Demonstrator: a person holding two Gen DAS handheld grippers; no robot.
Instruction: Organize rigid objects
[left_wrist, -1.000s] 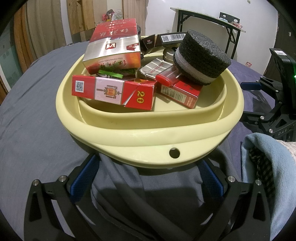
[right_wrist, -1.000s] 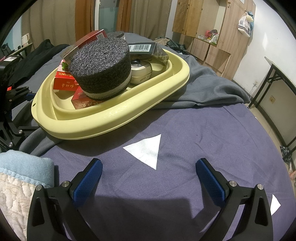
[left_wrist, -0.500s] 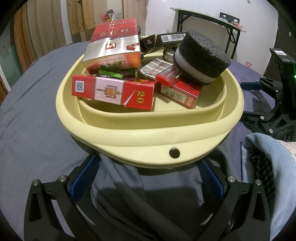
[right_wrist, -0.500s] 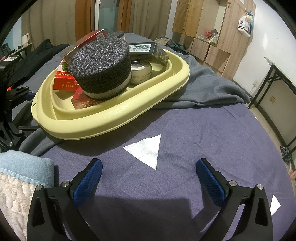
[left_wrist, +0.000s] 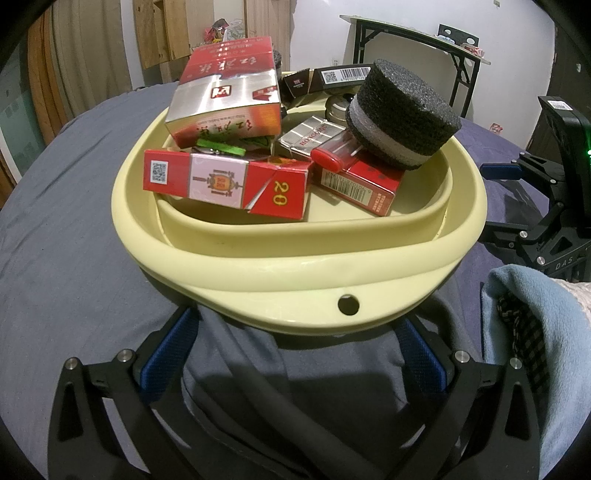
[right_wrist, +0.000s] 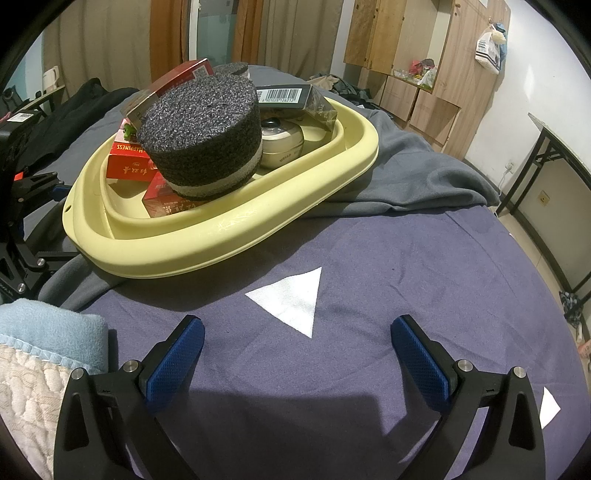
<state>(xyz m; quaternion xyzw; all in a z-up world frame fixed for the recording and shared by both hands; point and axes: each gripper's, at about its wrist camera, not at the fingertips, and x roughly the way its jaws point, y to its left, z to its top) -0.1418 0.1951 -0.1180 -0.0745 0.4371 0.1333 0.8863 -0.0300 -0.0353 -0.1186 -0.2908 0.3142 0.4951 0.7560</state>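
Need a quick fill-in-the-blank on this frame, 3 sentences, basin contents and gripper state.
1. The boxes and the foam disc sit in a pale ______ basin.
2. The number printed on the end of the front red pack is ______.
3. The left gripper and the right gripper both have their jaws ______, holding nothing.

Missing words: yellow; 20; open
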